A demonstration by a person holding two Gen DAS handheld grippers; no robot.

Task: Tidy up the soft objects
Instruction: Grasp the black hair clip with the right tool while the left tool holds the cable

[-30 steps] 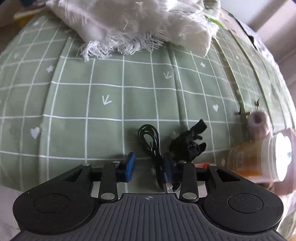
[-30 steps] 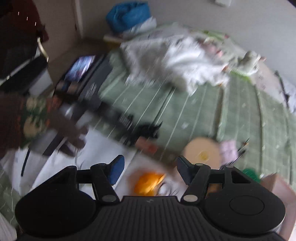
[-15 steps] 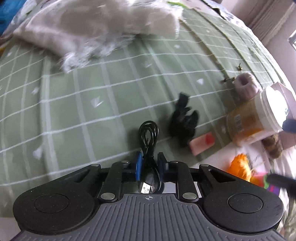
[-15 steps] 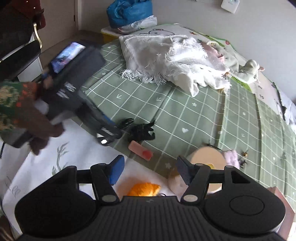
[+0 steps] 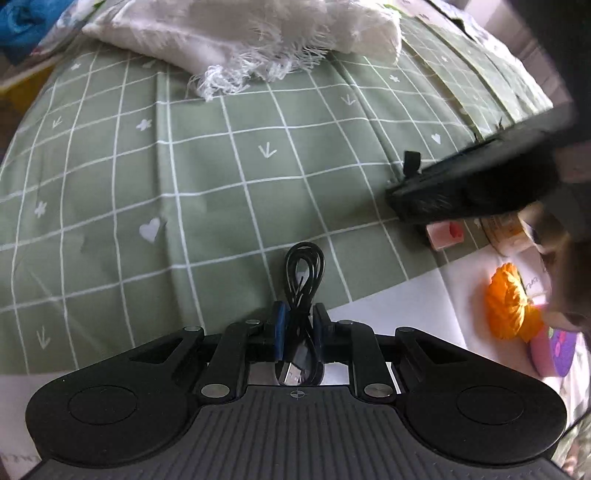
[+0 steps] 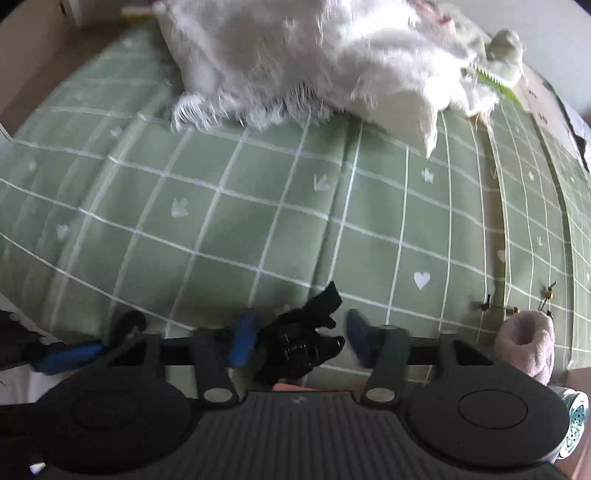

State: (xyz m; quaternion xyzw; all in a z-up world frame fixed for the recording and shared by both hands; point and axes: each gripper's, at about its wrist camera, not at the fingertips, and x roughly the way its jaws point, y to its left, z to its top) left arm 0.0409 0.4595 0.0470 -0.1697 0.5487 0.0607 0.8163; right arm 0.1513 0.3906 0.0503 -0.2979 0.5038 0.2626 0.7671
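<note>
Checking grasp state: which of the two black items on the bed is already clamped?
The coiled black USB cable, pinched in the left gripper. The black strap bundle only lies on the green sheet between the right gripper's open fingers.

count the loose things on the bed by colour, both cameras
black: 2, the cable and the hair clip
white: 1, the fringed blanket
pink: 3, the fuzzy scrunchie, the small block and the round case
orange: 1, the scrunchie
total: 7
</note>
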